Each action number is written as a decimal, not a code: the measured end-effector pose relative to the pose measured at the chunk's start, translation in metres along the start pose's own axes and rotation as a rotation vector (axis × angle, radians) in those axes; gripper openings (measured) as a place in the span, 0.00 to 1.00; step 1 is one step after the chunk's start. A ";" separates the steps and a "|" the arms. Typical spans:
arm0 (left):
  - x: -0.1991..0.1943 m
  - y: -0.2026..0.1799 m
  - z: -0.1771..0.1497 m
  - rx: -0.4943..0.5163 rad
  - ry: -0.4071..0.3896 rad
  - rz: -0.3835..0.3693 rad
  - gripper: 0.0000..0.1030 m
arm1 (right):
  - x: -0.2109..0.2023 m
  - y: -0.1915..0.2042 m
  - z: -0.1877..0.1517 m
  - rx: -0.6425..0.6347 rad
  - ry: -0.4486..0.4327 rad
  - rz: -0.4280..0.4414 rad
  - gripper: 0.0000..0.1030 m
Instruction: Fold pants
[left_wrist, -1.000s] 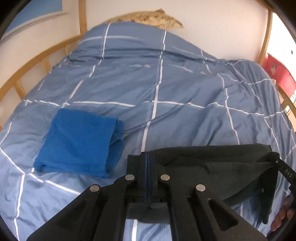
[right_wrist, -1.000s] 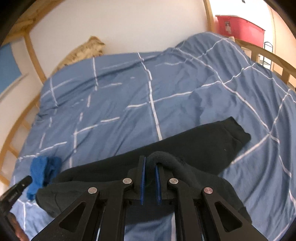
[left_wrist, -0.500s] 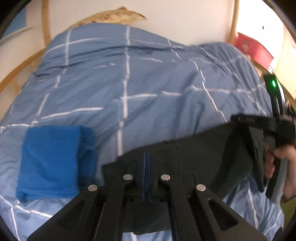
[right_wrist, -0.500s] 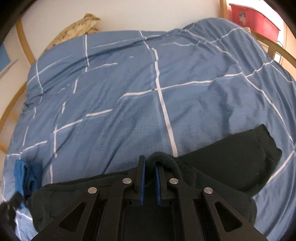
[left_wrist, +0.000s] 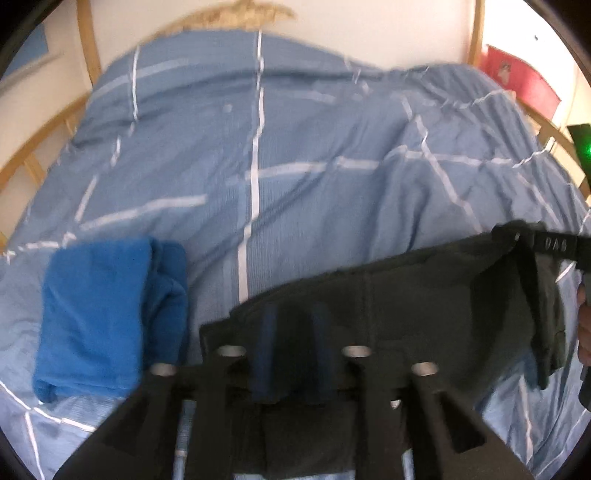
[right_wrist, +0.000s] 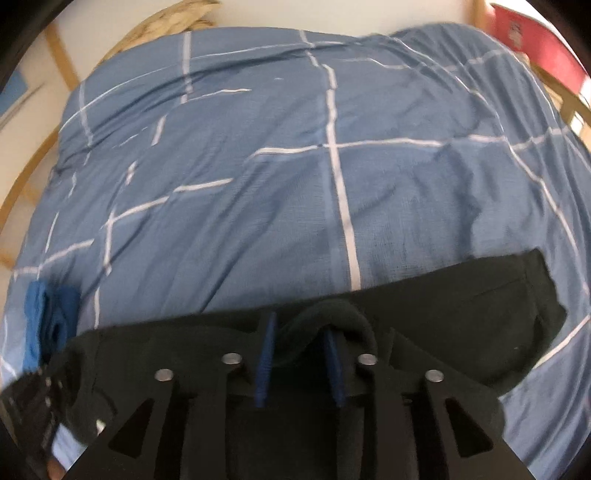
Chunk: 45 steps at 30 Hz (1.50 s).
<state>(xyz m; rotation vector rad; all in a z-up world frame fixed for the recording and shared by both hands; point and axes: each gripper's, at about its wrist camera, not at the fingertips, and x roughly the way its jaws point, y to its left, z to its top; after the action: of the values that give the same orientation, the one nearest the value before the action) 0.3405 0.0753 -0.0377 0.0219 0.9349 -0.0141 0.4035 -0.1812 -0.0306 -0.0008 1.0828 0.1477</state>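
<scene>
The black pants (left_wrist: 424, 302) lie across the near part of the blue checked duvet (left_wrist: 295, 166). They also show in the right wrist view (right_wrist: 461, 314). My left gripper (left_wrist: 293, 325) now has its blue pads spread apart over the pants' left edge. My right gripper (right_wrist: 299, 332) also has its pads apart, with a raised fold of black fabric (right_wrist: 332, 314) lying loose between them. The right gripper's body shows at the far right of the left wrist view (left_wrist: 554, 243).
A folded blue garment (left_wrist: 107, 314) lies on the duvet left of the pants. It also shows in the right wrist view (right_wrist: 48, 317). A wooden bed frame (left_wrist: 44, 136) rings the bed. A pillow (left_wrist: 236, 14) is at the head. A red box (left_wrist: 517, 81) stands at the right.
Both grippers have opened: their pads were pressed shut on the pants and now stand apart. The pants have settled lower and flatter on the duvet.
</scene>
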 end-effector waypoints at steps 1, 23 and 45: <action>-0.011 -0.002 0.001 0.000 -0.030 0.003 0.44 | -0.008 0.002 -0.002 -0.024 -0.006 0.007 0.33; -0.124 -0.089 -0.052 0.092 -0.123 -0.137 0.50 | -0.145 -0.020 -0.112 -0.164 -0.175 0.125 0.56; -0.064 -0.159 -0.101 0.103 0.061 -0.196 0.57 | -0.088 -0.043 -0.176 -0.253 -0.062 0.051 0.56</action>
<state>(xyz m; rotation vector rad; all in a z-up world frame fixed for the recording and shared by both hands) 0.2175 -0.0812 -0.0483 0.0264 0.9938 -0.2440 0.2131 -0.2468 -0.0394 -0.1953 0.9965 0.3279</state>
